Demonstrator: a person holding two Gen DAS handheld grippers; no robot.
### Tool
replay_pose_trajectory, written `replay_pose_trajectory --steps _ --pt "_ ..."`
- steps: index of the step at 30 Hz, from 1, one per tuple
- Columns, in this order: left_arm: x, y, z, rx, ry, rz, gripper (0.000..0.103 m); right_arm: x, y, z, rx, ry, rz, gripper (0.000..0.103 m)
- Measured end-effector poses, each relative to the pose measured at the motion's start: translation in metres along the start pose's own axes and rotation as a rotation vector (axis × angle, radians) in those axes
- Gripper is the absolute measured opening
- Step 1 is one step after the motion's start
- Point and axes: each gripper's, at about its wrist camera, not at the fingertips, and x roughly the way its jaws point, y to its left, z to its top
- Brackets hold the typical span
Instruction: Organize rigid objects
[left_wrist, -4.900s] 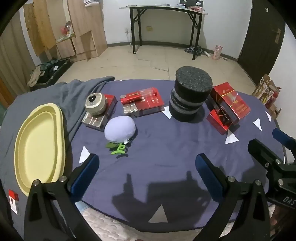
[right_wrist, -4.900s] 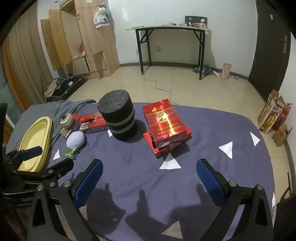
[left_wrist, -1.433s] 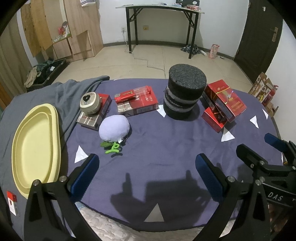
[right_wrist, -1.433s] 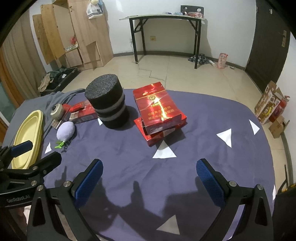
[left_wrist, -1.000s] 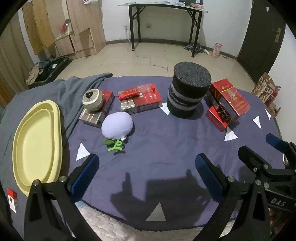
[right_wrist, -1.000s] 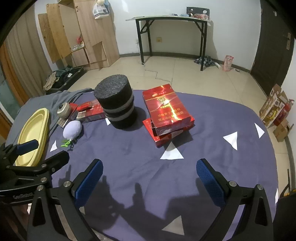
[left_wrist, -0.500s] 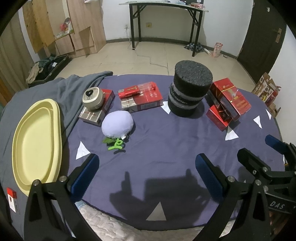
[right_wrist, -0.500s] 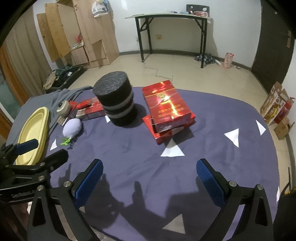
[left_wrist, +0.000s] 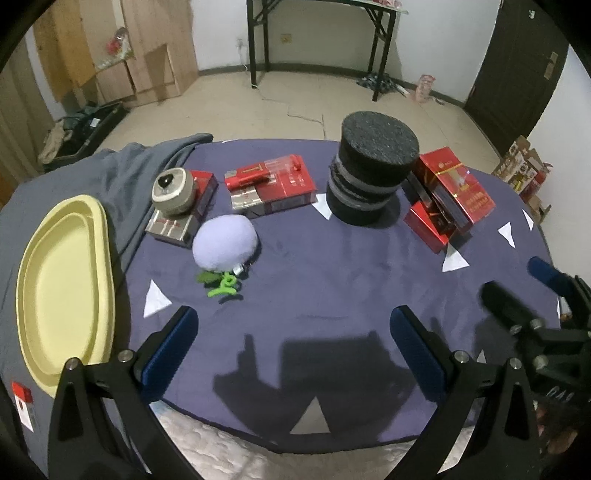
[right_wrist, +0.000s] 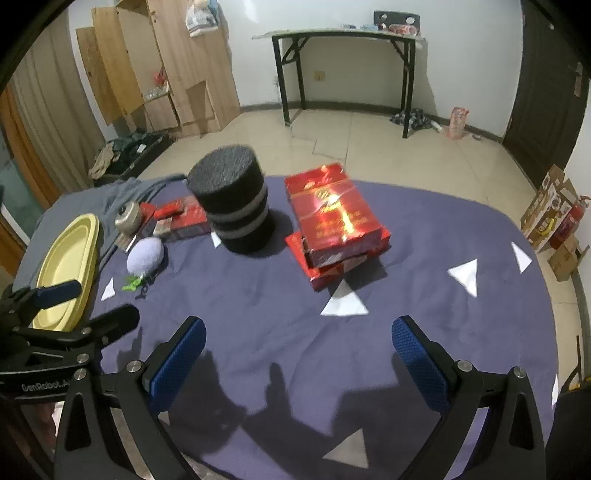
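across the purple tablecloth (left_wrist: 332, 266) nothing has shifted, so we keep our left gripper (left_wrist: 291, 347) and right gripper (right_wrist: 299, 350) spread wide and empty, red boxes (right_wrist: 334, 218) beside the foam cylinder (right_wrist: 232, 206) untouched.

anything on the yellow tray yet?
No, the yellow tray is bare in the left wrist view; everything lies on the cloth.

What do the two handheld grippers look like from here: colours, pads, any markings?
Both match: the left gripper and right gripper have black angular frames with silver bolts and blue textured pads lining the jaws. White lettering, partly readable, marks each body. No cables or sleeves visible.
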Motion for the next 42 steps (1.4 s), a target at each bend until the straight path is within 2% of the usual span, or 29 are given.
replay_pose_trajectory --steps 5,7,9,11,14,17,21,25,29,31,34,36,37,38,39,42 --pt "-0.010 0.035 0.022 -0.042 -0.040 0.064 0.103 -0.018 -0.026 0.006 0.072 -0.060 -0.025 0.103" --pt "-0.010 0.048 0.034 -0.040 -0.024 0.058 0.103 -0.020 -0.030 0.006 0.065 -0.066 -0.037 0.103" --pt "-0.011 0.064 0.046 -0.006 -0.017 0.047 0.103 -0.018 -0.030 0.009 0.044 -0.057 -0.044 0.103" --pt "-0.009 0.087 0.058 0.006 -0.025 0.086 0.103 -0.012 -0.026 0.014 0.012 -0.036 -0.049 0.103" --pt "0.005 0.125 0.070 -0.061 -0.009 0.060 0.102 0.002 -0.019 0.026 -0.048 -0.012 -0.054 0.103" --pt "0.023 0.146 0.078 -0.093 0.020 0.040 0.098 0.018 -0.009 0.042 -0.136 -0.014 -0.047 0.103" --pt "0.043 0.152 0.090 -0.067 0.023 0.028 0.095 0.036 -0.008 0.060 -0.151 0.002 -0.021 0.102" --pt "0.064 0.146 0.094 -0.022 0.058 0.007 0.088 0.057 -0.007 0.066 -0.205 0.031 -0.039 0.101" --pt "0.081 0.140 0.097 -0.017 0.077 0.005 0.088 0.072 -0.011 0.072 -0.200 0.066 -0.027 0.099" --pt "0.082 0.136 0.097 -0.002 0.074 0.006 0.088 0.075 -0.012 0.075 -0.216 0.071 -0.046 0.094" --pt "0.091 0.135 0.097 0.019 0.073 0.007 0.084 0.082 -0.015 0.076 -0.208 0.095 -0.031 0.085" --pt "0.090 0.137 0.099 0.000 0.059 -0.020 0.075 0.086 -0.016 0.074 -0.213 0.113 -0.029 0.078" --pt "0.089 0.138 0.100 -0.009 0.055 -0.037 0.064 0.087 -0.018 0.074 -0.218 0.116 -0.031 0.070" --pt "0.089 0.138 0.101 -0.014 0.057 -0.048 0.053 0.089 -0.019 0.074 -0.216 0.118 -0.033 0.065" --pt "0.089 0.140 0.103 -0.020 0.058 -0.048 0.053 0.087 -0.020 0.073 -0.213 0.117 -0.029 0.058" --pt "0.089 0.139 0.103 -0.027 0.049 -0.053 0.053 0.081 -0.026 0.074 -0.194 0.093 -0.009 0.057"
